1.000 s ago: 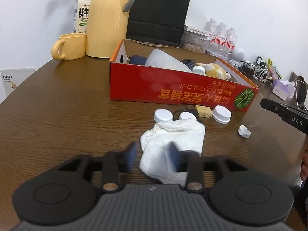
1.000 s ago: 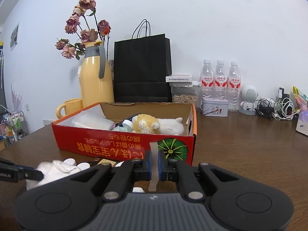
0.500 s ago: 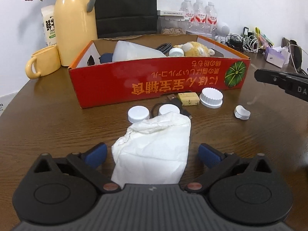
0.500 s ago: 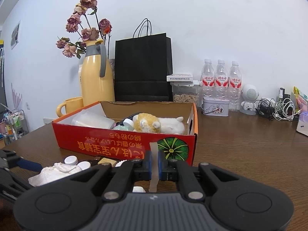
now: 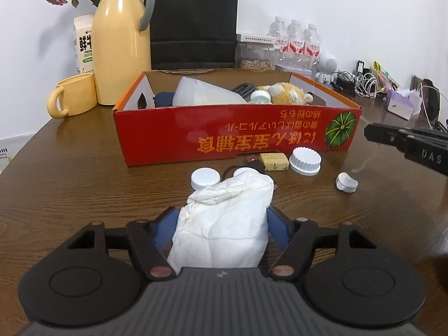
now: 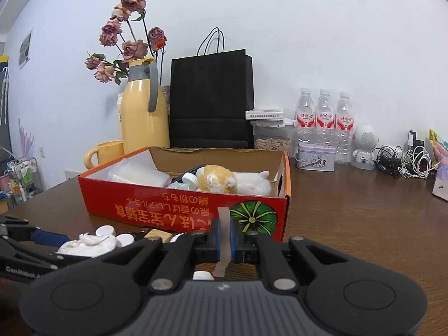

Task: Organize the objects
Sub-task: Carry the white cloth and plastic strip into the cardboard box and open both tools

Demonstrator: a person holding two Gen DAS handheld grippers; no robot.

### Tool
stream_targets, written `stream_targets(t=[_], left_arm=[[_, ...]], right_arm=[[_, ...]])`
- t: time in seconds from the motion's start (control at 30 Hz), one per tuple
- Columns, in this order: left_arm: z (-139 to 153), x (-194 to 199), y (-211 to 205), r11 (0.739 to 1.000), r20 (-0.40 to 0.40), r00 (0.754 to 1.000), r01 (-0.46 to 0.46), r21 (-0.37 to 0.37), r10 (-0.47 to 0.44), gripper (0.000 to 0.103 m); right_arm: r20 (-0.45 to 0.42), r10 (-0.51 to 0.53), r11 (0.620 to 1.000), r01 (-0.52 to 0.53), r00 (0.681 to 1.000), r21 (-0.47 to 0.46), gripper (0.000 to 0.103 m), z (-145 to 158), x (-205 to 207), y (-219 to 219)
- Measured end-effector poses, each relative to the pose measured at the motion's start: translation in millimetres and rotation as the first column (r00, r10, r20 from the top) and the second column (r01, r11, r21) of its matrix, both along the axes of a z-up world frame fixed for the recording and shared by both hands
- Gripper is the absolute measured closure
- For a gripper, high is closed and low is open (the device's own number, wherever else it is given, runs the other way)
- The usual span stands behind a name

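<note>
Left tool (image 5: 222, 224) sits lower centre of the left wrist view, blue fingers (image 5: 165, 228) pressed against both sides of a crumpled white tissue (image 5: 226, 212) lying on the desk (image 5: 70, 184). Right tool (image 6: 224, 240) is narrow, pads clamped on a thin strip of tape (image 6: 223, 243), lower centre of its view. Red cardboard box (image 5: 232, 137) stands mid-frame behind the tissue, holding a plush toy (image 5: 288, 93) and a translucent container (image 5: 204, 95). White caps (image 5: 205, 178) and a ribbed lid (image 5: 305, 160) lie between box and tissue. Yellow thermos (image 5: 121, 44) and mug (image 5: 74, 95) stand upper left.
</note>
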State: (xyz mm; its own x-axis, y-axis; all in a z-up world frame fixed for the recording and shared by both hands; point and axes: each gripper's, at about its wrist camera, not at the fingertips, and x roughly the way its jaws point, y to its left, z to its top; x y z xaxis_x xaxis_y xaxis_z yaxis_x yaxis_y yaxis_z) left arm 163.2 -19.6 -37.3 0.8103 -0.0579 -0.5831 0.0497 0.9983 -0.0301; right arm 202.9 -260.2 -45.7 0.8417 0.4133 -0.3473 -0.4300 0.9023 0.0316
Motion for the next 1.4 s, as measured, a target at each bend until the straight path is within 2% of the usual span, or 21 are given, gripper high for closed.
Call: stream_targets(t=[0.23, 0.43, 0.67, 0.83, 1.07, 1.3, 1.4], left_arm=[[12.4, -7.2, 2.3, 1.000, 0.035, 0.999, 0.005, -0.019, -0.005, 0.034], [41.2, -4.4, 3.2, 1.000, 0.107, 0.994, 0.017, -0.023, -0.015, 0.034], [81.5, 21.7, 5.3, 1.000, 0.203, 0.979, 0.013, -0.020, -0.009, 0.034], [104.7, 51.0, 11.7, 1.000, 0.263, 0.965, -0.001, -0.030, 0.009, 0.034], [109.3, 108.7, 20.1, 0.998, 0.258, 0.965, -0.034, -0.060, 0.048, 0.034], [92.8, 163.2, 35.3, 0.990, 0.204, 0.973, -0.085, -0.111, 0.107, 0.034], [84.5, 177.2, 36.0, 0.991, 0.178, 0.978, -0.090, -0.098, 0.106, 0.032]], right_arm=[[0.013, 0.013, 1.000, -0.013, 1.000, -0.026, 0.097, 0.4, -4.1, 5.3], [0.057, 0.051, 0.998, -0.049, 0.997, -0.037, 0.097, 16.9, -10.0, 15.2], [0.097, 0.104, 0.994, -0.100, 0.990, -0.051, 0.097, 46.5, 3.1, 44.3], [0.114, 0.109, 0.993, -0.104, 0.988, -0.052, 0.097, 65.6, 30.2, 72.5], [0.090, 0.094, 0.995, -0.090, 0.991, -0.045, 0.097, 69.1, 82.1, 105.7], [0.040, 0.060, 0.997, -0.059, 0.997, -0.042, 0.097, 55.5, 131.9, 118.3], [0.020, 0.053, 0.998, -0.052, 0.998, -0.035, 0.097, 47.5, 145.4, 118.2]])
